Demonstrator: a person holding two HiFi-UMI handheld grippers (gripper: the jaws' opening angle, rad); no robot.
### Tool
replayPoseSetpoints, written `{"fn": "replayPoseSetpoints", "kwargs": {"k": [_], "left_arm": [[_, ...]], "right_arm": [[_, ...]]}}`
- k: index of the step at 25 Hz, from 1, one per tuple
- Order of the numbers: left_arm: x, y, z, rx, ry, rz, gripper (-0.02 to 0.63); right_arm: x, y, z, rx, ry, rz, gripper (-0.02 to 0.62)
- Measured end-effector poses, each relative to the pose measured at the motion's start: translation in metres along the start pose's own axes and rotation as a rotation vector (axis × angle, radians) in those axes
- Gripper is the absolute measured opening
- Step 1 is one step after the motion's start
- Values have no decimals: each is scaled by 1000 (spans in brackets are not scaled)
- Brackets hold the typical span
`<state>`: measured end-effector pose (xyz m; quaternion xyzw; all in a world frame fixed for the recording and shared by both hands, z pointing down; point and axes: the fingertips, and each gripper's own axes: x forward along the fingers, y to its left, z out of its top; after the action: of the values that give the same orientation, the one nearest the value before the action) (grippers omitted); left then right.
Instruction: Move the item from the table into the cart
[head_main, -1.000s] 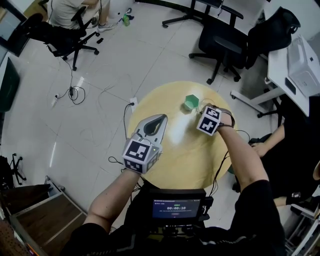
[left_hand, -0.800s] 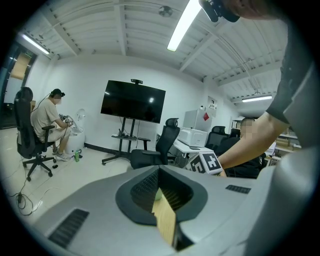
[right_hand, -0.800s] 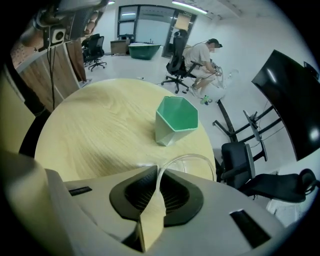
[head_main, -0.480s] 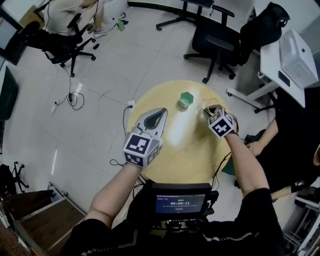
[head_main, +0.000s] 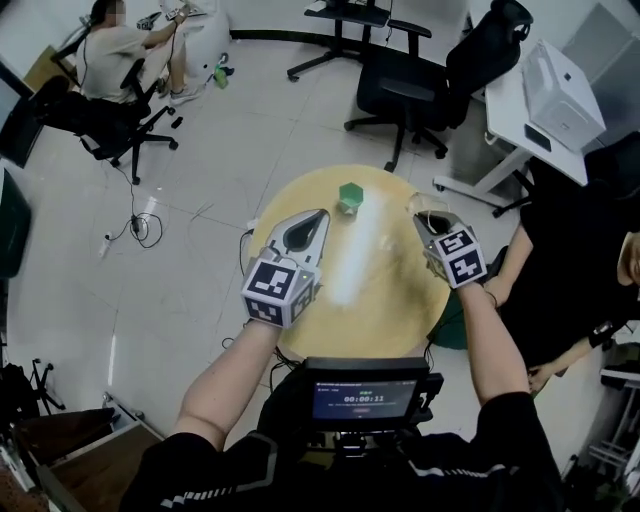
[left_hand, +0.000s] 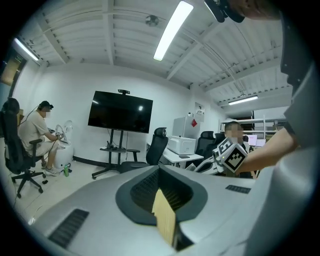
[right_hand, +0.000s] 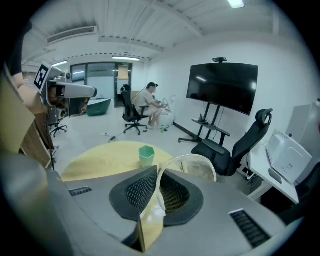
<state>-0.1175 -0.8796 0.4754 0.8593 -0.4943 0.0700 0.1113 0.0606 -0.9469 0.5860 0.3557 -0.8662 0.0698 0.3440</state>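
Where the task's thing is: clear plastic cup (right_hand: 200, 167), pinched at its rim and held in the air; the head view shows it over the far right edge of the counter (head_main: 380, 300).
Right gripper (right_hand: 157, 172): fingers (right_hand: 132, 192) pinching the clear plastic cup, its thin wall running between them. The gripper tilts downward toward the counter.
Left gripper (left_hand: 159, 170): fingers (left_hand: 142, 187) pressed together with nothing between them. It hangs over the counter's left side and points almost level into the room.
Counter: round, pale yellow wood grain, with a bright streak of glare across its middle.
Green hexagonal cup (head_main: 350, 196): upright on the far side of the counter. In the head view it lies between the two grippers' tips, well apart from the clear plastic cup.
Office chairs (head_main: 400, 95): black, on the tiled floor beyond the counter.
Printer (head_main: 560, 95): white, on a white desk at the far right.
Television (left_hand: 120, 112): dark screen on a wheeled stand against the wall.
Seated person (head_main: 110, 45): at the far left, in a black chair.
Chest screen (head_main: 362, 395): lit, facing up below the counter's near edge.
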Motion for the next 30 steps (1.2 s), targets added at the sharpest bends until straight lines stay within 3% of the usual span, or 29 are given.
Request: {"fn": "replayPoseSetpoints", "kwargs": {"k": [6,13,16,21,30], "left_arm": [[-7,-74,22,-30,-18,-56,-12],[-43,-146,58,48,-85,-179,-13],[-65,-161,73,63,-110,-257,-13],[-95,-204,74,84,-129,-458,-14],[-140,-340,68,136,-125,-732,-14]], "right_arm": [[-102,-4,1,84,-142,-51,20],[-233,30,26,135,-354,-186,18],[-281,53,37,175,-425,-287,18],[-356,101,34,229,-499,-464,18],[-513,170,-41,352,-557,-736,18]]}}
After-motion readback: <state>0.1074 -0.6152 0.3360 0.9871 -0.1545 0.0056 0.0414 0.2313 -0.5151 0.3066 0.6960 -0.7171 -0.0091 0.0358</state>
